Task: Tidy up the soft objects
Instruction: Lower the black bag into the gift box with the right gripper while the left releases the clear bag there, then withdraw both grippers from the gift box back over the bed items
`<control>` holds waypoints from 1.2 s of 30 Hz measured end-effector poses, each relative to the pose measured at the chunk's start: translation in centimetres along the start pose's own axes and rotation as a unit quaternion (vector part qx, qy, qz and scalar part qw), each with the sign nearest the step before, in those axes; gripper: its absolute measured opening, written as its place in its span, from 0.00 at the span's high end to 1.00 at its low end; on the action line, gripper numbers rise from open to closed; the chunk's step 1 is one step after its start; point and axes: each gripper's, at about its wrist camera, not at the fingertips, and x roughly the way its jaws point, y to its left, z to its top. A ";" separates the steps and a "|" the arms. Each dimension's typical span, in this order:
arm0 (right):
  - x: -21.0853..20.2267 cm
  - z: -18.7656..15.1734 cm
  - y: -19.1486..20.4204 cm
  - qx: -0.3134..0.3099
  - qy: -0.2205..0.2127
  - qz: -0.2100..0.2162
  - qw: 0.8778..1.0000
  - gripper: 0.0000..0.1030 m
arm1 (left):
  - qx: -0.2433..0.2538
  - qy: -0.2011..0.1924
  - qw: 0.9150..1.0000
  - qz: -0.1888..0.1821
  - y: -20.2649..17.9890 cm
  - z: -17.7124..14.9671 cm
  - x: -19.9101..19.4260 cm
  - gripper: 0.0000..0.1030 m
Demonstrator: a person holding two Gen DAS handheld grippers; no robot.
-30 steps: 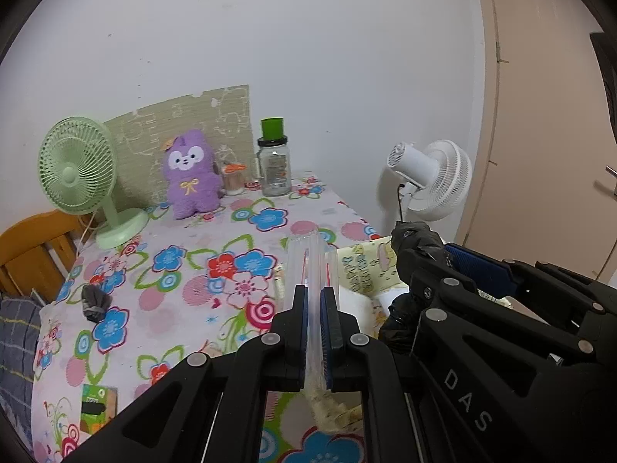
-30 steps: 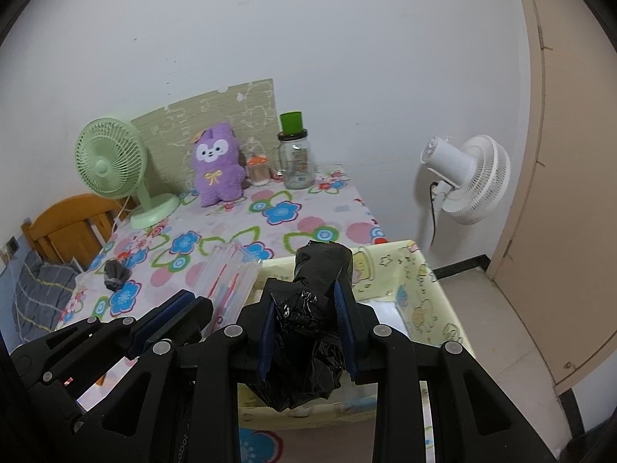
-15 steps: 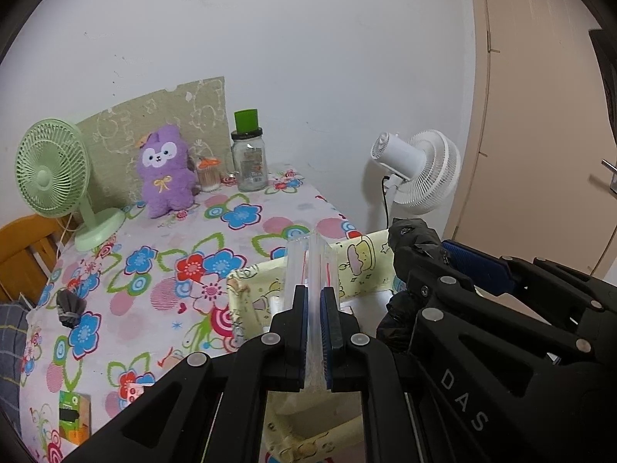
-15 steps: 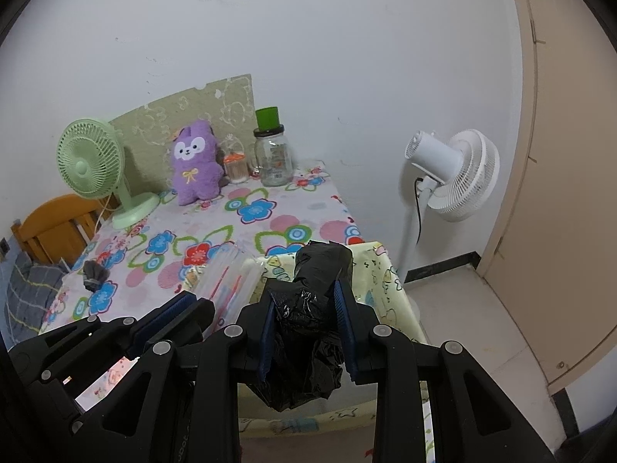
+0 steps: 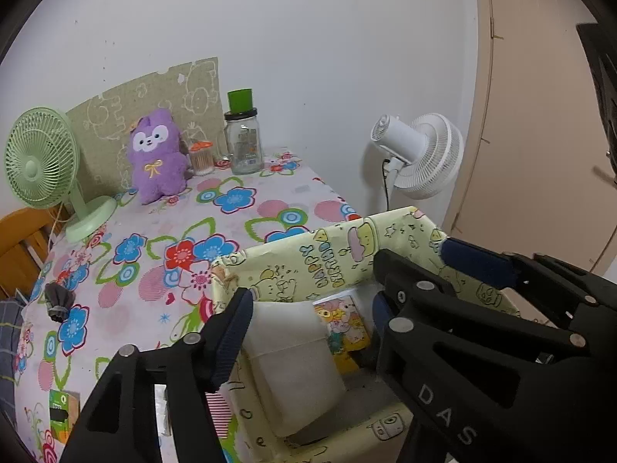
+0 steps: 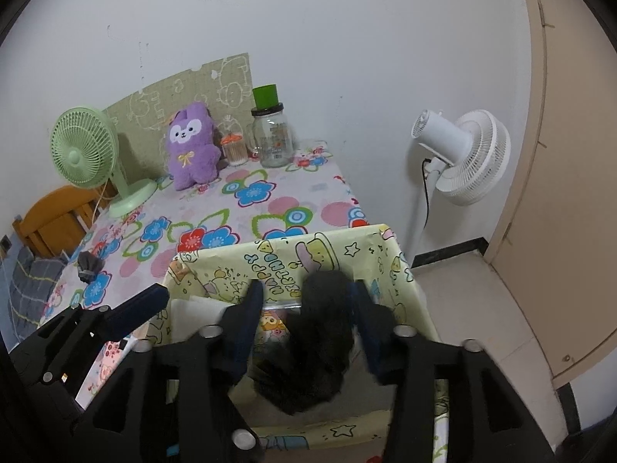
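A pale yellow cartoon-print box (image 5: 331, 258) (image 6: 362, 250) stands open at the table's right edge. My left gripper (image 5: 308, 308) is open over it; a white soft pack (image 5: 293, 359) and a cartoon-print pack (image 5: 341, 322) lie inside. My right gripper (image 6: 306, 297) is open above the box. A crumpled black bag (image 6: 320, 339), blurred, is between its spread fingers and falling into the box. A purple plush toy (image 5: 158, 154) (image 6: 191, 146) sits at the table's back. A small grey cloth (image 5: 58, 301) (image 6: 88, 264) lies at the table's left.
On the flowered tablecloth (image 5: 231, 200) stand a green desk fan (image 5: 42, 166), a glass jar with green lid (image 5: 243, 139) and a small orange-lidded jar (image 5: 201, 156). A white floor fan (image 6: 462, 154) stands right of the table. A wooden chair (image 6: 54, 216) is at left.
Both grippers have opened over the box. The left let go of the clear pack it held. The right let go of the black bag, which is dropping into the box.
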 end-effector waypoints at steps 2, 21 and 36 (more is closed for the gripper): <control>0.1 -0.1 0.2 -0.002 0.000 -0.005 1.000 0.43 | 0.001 0.002 1.000 0.015 0.1 0.0 0.1 0.27; -3.3 -0.5 3.6 -0.009 -0.034 -0.006 0.999 0.10 | -0.009 -0.026 1.000 0.002 2.8 -0.9 -4.1 0.13; -6.3 -1.5 7.6 -0.024 -0.053 -0.007 0.998 0.07 | -0.017 -0.047 0.999 0.010 5.5 -2.4 -7.7 0.10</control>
